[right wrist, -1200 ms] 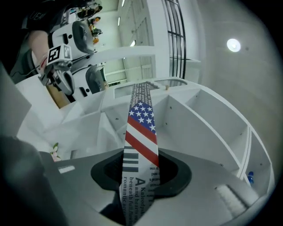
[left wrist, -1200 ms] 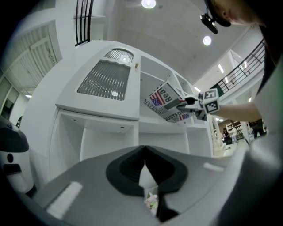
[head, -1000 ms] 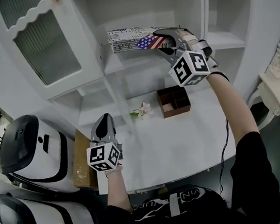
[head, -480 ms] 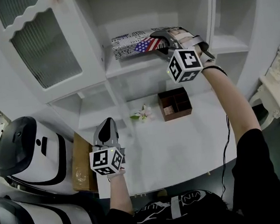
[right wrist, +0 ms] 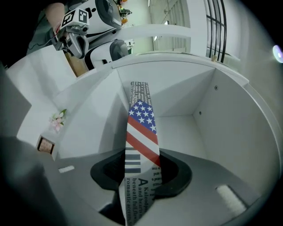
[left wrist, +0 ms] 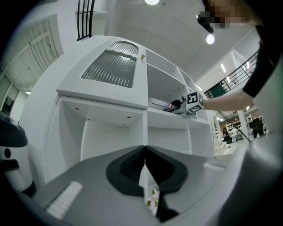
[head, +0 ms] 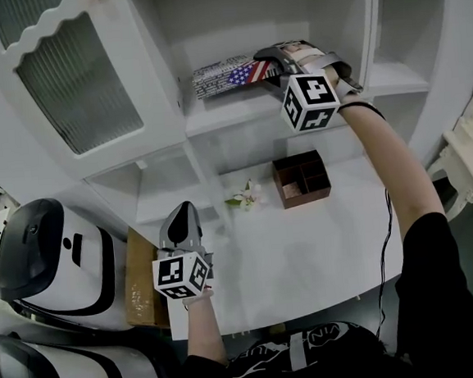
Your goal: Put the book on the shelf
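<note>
Book: one (flag cover), pinched by right gripper inside shelf; left gripper pressed together, empty.

Bright, even light from ceiling lamps; soft shadows, fisheye warping, dark corners in gripper views.

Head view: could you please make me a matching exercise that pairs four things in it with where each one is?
Things
1. book
2. brown divided box
3. flower
4. left gripper

Places
A. shut and empty, above the desk's near left edge
B. in the shelf bay, clamped in the right gripper
C. on the desk, the right one of the pair
D. on the desk, the left one of the pair

Pairs: 1-B, 2-C, 3-D, 4-A
</note>
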